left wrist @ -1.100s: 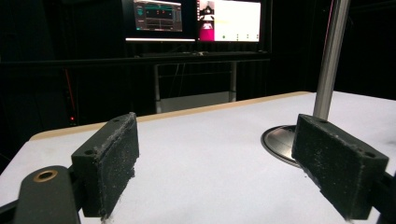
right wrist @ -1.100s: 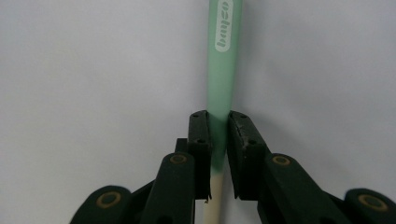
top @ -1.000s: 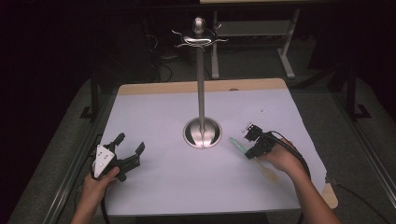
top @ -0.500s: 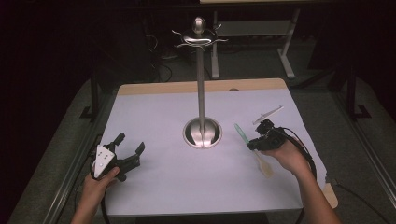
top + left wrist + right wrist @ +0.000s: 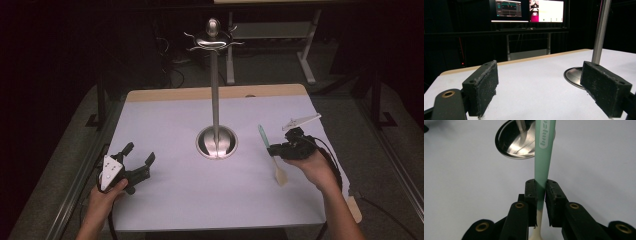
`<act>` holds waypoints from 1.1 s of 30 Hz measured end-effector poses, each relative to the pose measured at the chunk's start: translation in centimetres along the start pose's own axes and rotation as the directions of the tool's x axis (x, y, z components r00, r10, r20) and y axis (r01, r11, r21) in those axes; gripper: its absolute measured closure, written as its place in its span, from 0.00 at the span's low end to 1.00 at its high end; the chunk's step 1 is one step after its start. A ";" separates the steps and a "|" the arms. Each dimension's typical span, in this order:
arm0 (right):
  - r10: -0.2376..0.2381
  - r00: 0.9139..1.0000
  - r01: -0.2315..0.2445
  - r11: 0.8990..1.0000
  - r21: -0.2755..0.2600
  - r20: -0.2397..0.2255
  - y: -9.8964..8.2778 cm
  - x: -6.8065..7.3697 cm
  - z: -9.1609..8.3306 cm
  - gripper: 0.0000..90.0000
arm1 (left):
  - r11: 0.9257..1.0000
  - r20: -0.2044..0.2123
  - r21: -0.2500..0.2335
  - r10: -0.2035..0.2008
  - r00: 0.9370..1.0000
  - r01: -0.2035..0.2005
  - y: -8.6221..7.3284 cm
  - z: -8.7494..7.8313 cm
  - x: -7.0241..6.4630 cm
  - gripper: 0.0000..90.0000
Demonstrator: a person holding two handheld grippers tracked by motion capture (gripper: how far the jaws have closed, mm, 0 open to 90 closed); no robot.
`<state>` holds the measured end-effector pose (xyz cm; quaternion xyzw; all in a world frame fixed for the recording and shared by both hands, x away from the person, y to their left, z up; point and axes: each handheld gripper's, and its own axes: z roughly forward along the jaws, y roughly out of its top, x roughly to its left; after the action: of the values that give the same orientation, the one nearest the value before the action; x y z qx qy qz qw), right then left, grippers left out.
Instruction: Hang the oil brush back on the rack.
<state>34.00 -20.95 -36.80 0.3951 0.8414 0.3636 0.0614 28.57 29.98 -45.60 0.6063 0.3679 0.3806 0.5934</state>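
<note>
Near the table's front left corner, the left gripper rests with jaws spread wide, nothing between them. By the right edge, the right gripper pinches a mint-green, cream-ended spatula, apparently lifted off the white tabletop. The chrome hook stand rises mid-table.

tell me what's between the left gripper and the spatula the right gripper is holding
In the high view, the metal stand's round base sits between the left gripper and the spatula; otherwise bare white tabletop.
</note>
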 end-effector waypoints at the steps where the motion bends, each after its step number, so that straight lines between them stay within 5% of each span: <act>1: 0.000 1.000 0.000 1.000 0.000 0.000 0.0 0.0 0.0 0.89 | 1.000 0.000 0.000 0.000 1.000 0.000 0.0 0.0 0.0 0.16; 11: 0.009 1.000 -0.011 0.998 -0.068 -0.027 0.1 0.1 -1.3 0.89 | 1.000 0.000 0.000 0.000 1.000 0.000 0.0 0.0 0.0 0.16; 33: -0.055 0.998 0.051 0.984 -0.170 -0.023 2.0 0.8 -3.4 0.89 | 1.000 0.000 0.000 0.001 1.000 -0.001 0.0 0.0 0.0 0.16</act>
<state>33.34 -21.42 -32.79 0.3608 0.8185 0.4373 0.0926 28.60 29.99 -45.60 0.6065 0.3677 0.3807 0.5933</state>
